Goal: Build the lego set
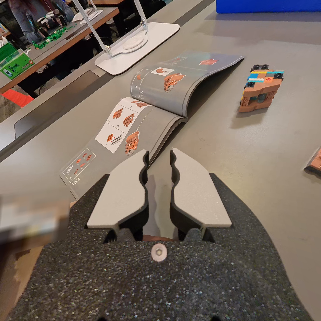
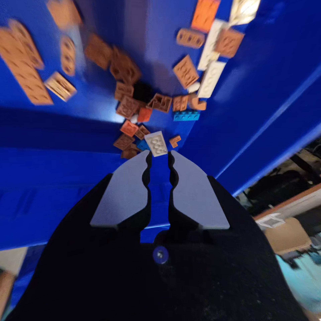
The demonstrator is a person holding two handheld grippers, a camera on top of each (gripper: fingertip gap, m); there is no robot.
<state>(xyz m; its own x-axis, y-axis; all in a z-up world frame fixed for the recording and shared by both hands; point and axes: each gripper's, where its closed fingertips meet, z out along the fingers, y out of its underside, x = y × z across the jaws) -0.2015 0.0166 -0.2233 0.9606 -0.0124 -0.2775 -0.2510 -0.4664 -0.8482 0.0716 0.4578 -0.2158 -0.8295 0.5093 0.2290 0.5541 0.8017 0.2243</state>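
Note:
In the left wrist view my left gripper is open and empty, held above the grey table by the near edge of the open instruction booklet. A part-built brown model with blue, white and black pieces stands to the right, apart from the gripper. In the right wrist view my right gripper is open inside a blue bin. Its fingertips sit just short of a small white plate, which lies among loose brown, orange, white and blue pieces. The jaws do not hold anything.
A white lamp base stands beyond the booklet. A blue box sits at the table's far right. A flat brown piece shows at the right edge. A person works at another table behind. Bin walls rise close on both sides. My right fingertips sit around 55 cm from my left ones. The flat brown piece is closer to my left gripper, around 12 cm from its tips; the right tips are 50 cm off.

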